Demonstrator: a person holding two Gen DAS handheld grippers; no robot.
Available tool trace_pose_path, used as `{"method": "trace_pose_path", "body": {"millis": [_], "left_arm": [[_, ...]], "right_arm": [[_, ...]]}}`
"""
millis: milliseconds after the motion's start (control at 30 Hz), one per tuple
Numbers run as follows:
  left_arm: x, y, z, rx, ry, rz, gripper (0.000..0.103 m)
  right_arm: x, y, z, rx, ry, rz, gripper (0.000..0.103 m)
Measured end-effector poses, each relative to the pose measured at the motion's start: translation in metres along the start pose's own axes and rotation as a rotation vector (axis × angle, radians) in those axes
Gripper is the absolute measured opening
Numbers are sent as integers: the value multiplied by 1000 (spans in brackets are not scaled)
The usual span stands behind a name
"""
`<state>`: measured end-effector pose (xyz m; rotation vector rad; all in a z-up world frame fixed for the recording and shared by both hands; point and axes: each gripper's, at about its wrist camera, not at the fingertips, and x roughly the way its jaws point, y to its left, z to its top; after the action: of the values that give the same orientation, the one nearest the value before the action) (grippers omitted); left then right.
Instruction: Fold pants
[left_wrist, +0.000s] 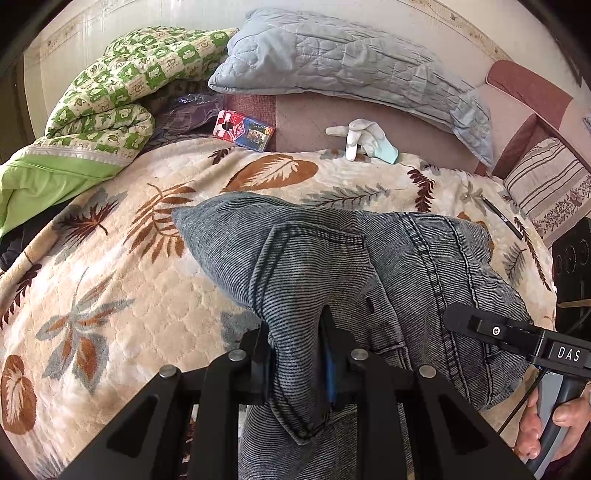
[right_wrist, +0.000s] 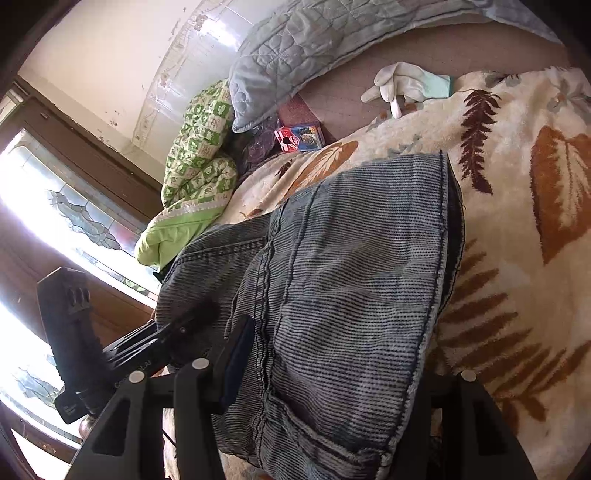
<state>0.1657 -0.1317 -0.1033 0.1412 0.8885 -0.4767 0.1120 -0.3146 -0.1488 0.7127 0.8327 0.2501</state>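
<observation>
Both grippers held the jeans (left_wrist: 424, 266) above the leaf blanket (left_wrist: 122, 295): left gripper (left_wrist: 295, 354) and right gripper (right_wrist: 332, 369) jaws clenched on denim.

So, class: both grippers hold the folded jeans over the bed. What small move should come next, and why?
Probably lower the jeans onto the blanket: the left gripper and right gripper both clamp bunched denim.

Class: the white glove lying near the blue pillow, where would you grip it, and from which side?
Take the white glove by its teal cuff, coming from the leaf blanket side. The cuff lies flat at the blanket's edge; the fingers splay away.
</observation>
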Motion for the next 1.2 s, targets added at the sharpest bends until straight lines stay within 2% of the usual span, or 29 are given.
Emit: {"method": "trace_pose_path", "body": {"millis": [833,1200], "left_arm": [[17,-3,-7,30,1,62,24],[25,-3,-10,49,4,103,32]], "right_arm": [[10,-11,-4,5,25,-60,56],[11,-14,-6,10,32,-69,56]]}}
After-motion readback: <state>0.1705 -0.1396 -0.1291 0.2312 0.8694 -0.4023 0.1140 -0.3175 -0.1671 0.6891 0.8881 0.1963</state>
